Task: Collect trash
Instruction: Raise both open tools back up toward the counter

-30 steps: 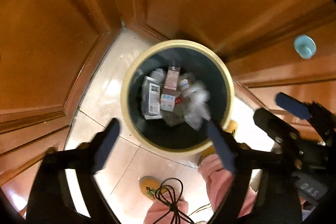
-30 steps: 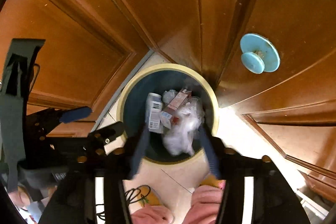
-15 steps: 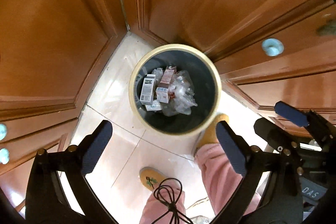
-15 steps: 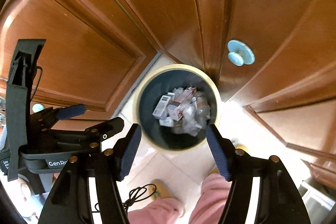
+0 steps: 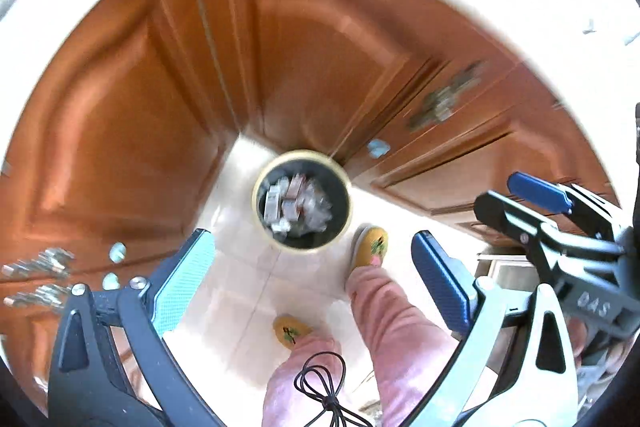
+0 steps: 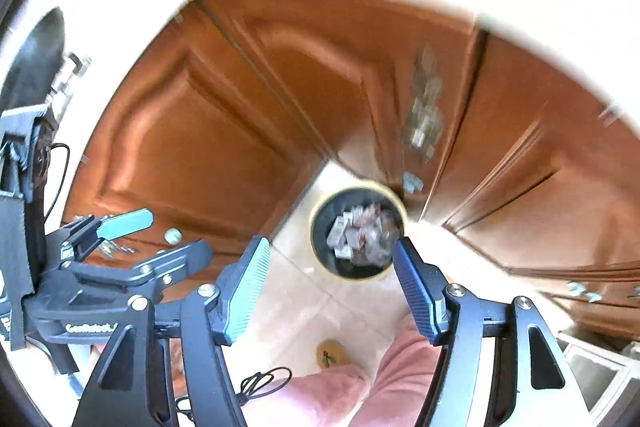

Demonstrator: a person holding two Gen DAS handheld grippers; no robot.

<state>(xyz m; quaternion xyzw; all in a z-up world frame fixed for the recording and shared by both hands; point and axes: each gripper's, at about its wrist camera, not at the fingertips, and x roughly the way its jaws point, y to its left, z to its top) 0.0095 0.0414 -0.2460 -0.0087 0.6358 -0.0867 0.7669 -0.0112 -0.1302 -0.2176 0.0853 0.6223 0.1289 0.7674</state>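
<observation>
Your left gripper [image 5: 310,287] is released: its jaws stand wide apart with nothing between them. Your right gripper [image 6: 332,287] is likewise released and empty. Both point steeply down at the floor [image 5: 248,291]. The bin [image 5: 303,201] stands on the tiles in the corner where the 2 runs of wooden cabinets [image 5: 132,131] meet. The trash [image 5: 298,205], cartons and crumpled plastic, lies inside the bin. Your yellow slipper [image 5: 370,245] sits just beside its rim.
</observation>
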